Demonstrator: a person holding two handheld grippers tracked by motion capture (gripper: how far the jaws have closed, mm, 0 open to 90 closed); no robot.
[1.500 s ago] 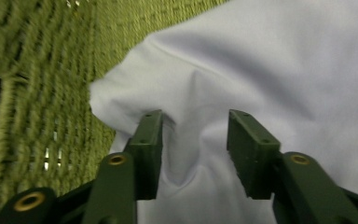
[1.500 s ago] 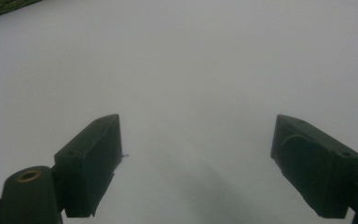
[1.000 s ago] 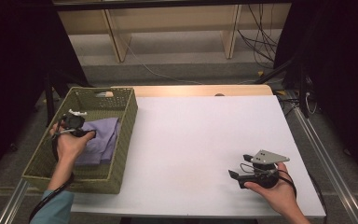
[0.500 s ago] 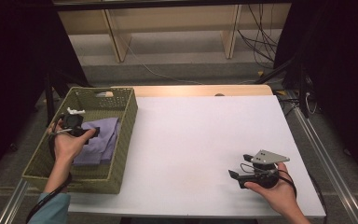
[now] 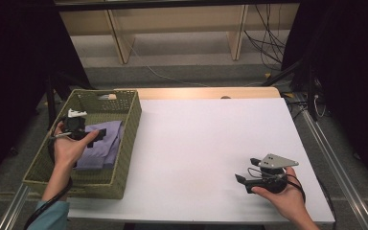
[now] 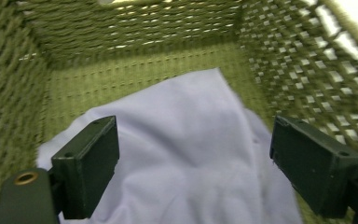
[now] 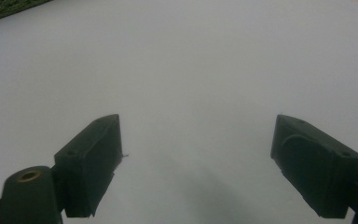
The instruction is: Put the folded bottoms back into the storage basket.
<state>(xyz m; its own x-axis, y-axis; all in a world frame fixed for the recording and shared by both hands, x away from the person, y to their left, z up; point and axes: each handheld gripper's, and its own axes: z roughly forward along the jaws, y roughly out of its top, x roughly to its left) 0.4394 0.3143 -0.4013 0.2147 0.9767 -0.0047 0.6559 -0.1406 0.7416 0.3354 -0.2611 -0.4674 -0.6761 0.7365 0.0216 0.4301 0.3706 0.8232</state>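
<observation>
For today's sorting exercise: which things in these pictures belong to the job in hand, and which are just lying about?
Part of the job:
- lilac cloth lying in the basket
- green woven basket
- left gripper, fingers open over the cloth

Lying about:
- right gripper, open over the bare white table
- cables on the floor behind

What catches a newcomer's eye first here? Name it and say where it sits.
The green woven basket at the table's left edge, with a pale lilac cloth lying in it. The left gripper hangs over that cloth, its jaws just opened with nothing pinched. The right gripper waits open over the bare white table, near its front right.
</observation>
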